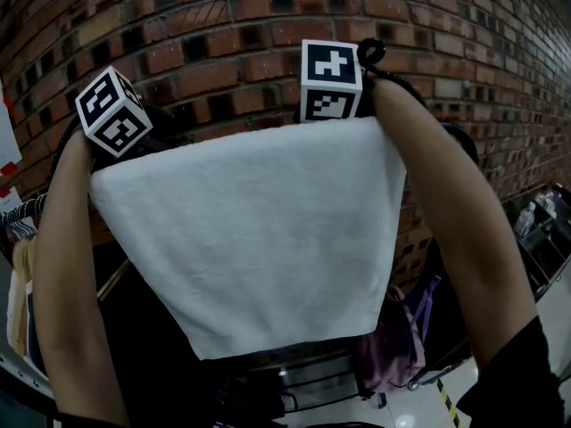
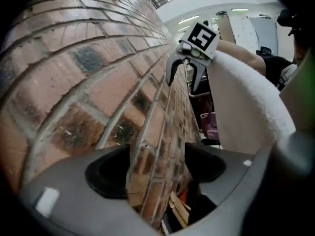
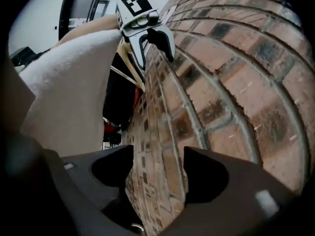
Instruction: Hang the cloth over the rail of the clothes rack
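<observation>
Head view — thick white terry cloth [image 1: 259, 239]

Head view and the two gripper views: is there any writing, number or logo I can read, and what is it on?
No words or numbers can be read in any view.
Left cube and right cube: black-and-white square patterns only, no letters.
Sheet at the head view's left edge: cut off, nothing readable.
</observation>
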The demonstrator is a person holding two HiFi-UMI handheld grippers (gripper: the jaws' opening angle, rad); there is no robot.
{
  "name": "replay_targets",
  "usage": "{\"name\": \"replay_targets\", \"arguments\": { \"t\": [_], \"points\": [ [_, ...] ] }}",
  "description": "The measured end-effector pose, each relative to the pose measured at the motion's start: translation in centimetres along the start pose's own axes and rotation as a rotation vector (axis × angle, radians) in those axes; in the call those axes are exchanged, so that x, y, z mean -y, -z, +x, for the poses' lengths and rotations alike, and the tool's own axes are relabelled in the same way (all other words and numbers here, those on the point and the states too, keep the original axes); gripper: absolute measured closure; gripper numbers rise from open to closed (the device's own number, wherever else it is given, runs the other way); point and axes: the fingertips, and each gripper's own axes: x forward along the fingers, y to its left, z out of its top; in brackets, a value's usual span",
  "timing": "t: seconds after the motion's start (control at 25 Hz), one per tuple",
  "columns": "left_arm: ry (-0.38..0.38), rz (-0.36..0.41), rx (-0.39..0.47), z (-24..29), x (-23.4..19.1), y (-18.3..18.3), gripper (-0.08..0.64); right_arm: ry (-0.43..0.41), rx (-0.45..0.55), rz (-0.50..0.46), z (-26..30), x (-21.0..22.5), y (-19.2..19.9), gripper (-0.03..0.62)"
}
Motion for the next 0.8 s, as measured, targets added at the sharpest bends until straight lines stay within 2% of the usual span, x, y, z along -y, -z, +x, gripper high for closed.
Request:
{"name": "replay_targets", "arguments": {
  "t": [0.16, 0.32, 0.44, 0.6, 0.64, 0.72, 0.76, 0.8],
  "points": [
    [-0.11, 0.009, 0.142, -3.2, -1.8, -1.1, 0.196, 0.031, 0.05, -0.023, -0.6, 0.4, -0.9, 0.275],
    [-0.298, 0.067, 0.352, -7.9, -3.2, -4.3, 0.196, 0.119, 0.18, -0.086, -2.4, 0.8, -4.0, 0.276],
    [-0.436, 0.132, 0.466, -11.2, -3.2, -7.5, 0.196, 0.286, 0.304, -0.096, -5.4, 2.9, -6.6, 0.275],
    [-0.618, 0.22, 0.542, -14.6, -2.4, -11.9, 0.211, 0.563, 0.433, -0.108, -10.7, 5.3, -9.3, 0.277],
    [-0.695, 0.241, 0.569, -15.9, -2.1, -13.0, 0.298, 0.636, 0.478, -0.1, -12.6, 5.7, -10.0, 0.297],
    [-0.855, 0.275, 0.657, -19.0, -1.3, -15.4, 0.548, 0.799, 0.583, -0.077, -17.1, 6.1, -11.2, 0.444],
    [-0.909, 0.281, 0.712, -20.4, -0.5, -16.5, 0.554, 0.887, 0.64, -0.064, -19.6, 5.9, -11.8, 0.533],
    [-0.943, 0.278, 0.769, -21.6, 0.6, -17.4, 0.554, 0.967, 0.704, -0.051, -22.0, 5.4, -12.3, 0.588]
  ]
}}
